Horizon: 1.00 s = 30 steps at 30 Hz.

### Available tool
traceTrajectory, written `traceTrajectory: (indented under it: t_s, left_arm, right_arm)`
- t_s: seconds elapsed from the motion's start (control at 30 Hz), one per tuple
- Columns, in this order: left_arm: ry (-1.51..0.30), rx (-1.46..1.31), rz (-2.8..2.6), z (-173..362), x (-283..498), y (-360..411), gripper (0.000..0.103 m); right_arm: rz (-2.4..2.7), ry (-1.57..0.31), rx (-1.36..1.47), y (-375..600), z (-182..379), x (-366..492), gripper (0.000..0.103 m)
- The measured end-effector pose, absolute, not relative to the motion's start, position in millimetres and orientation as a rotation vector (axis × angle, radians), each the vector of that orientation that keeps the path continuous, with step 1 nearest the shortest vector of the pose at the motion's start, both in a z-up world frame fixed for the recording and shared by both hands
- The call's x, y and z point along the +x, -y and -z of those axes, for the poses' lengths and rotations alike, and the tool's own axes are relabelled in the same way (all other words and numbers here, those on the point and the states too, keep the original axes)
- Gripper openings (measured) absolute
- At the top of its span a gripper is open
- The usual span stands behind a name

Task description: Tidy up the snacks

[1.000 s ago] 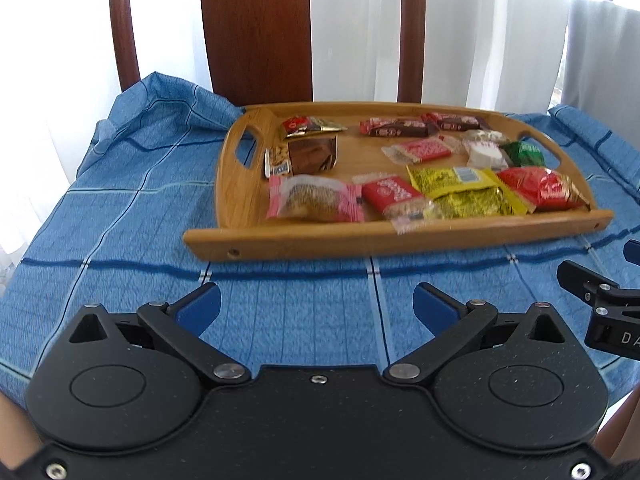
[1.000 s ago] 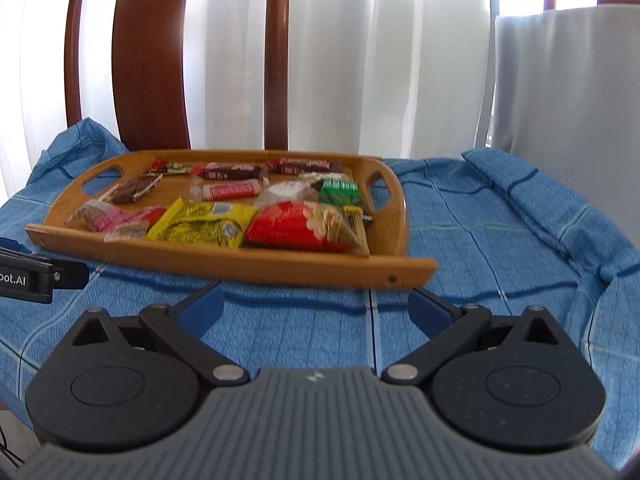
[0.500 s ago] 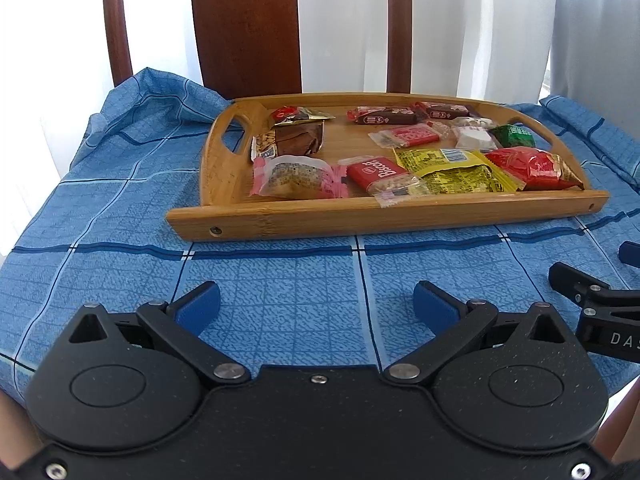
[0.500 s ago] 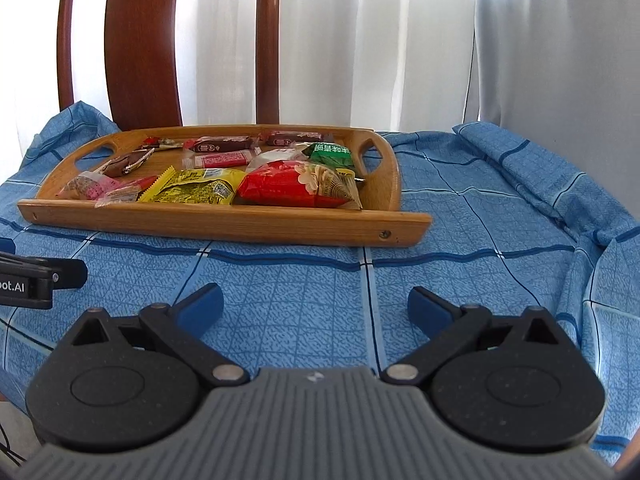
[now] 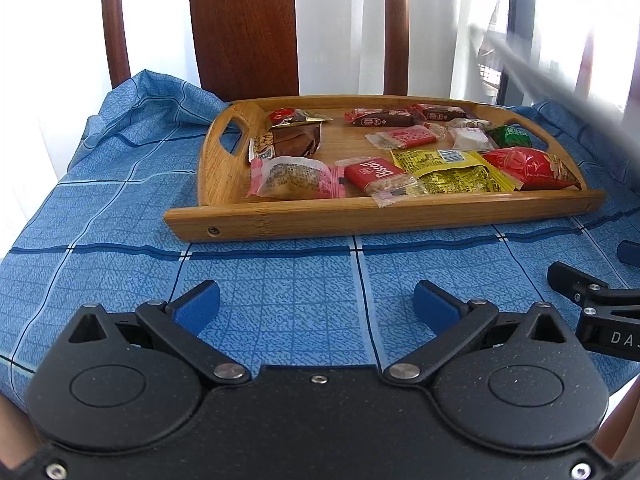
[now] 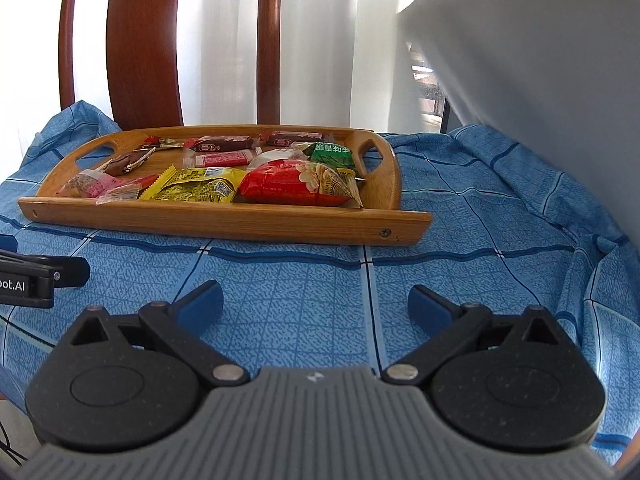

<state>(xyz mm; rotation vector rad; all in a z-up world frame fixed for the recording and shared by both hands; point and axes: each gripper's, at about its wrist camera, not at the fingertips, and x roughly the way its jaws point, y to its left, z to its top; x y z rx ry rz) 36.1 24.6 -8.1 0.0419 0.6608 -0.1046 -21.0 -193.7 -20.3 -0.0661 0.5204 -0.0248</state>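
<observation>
A wooden tray (image 5: 280, 220) (image 6: 224, 222) sits on the blue checked tablecloth and holds several wrapped snacks: a pink packet (image 5: 294, 178), a red Biscoff packet (image 5: 374, 174), a yellow packet (image 5: 452, 170) (image 6: 196, 186), a red nut bag (image 5: 528, 168) (image 6: 296, 186), a green packet (image 6: 332, 154) and brown bars (image 5: 380, 117). My left gripper (image 5: 318, 304) is open and empty, low over the cloth in front of the tray. My right gripper (image 6: 316, 300) is open and empty, in front of the tray's right end.
A dark wooden chair back (image 5: 244, 28) stands behind the table against white curtains. A white-covered piece of furniture (image 6: 540, 60) rises at the right. The cloth bunches at the far left (image 5: 152, 96) and right (image 6: 560, 184). Each gripper shows at the other view's edge (image 5: 592, 304) (image 6: 36, 280).
Both grippers have tilted and shifted a little in front of the tray, which now looks slightly nearer. Both stay open and empty. The snacks have not moved.
</observation>
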Motion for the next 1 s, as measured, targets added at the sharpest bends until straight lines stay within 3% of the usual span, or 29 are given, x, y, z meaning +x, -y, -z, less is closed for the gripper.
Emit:
traceTrajectory:
  t_s: [1.0]
  left_arm:
    - [-0.665,0.043,0.108,8.6,37.3,-23.8,0.103]
  right_arm:
    - [0.012,-0.519,-0.070,192.6,19.7,-21.1,0.103]
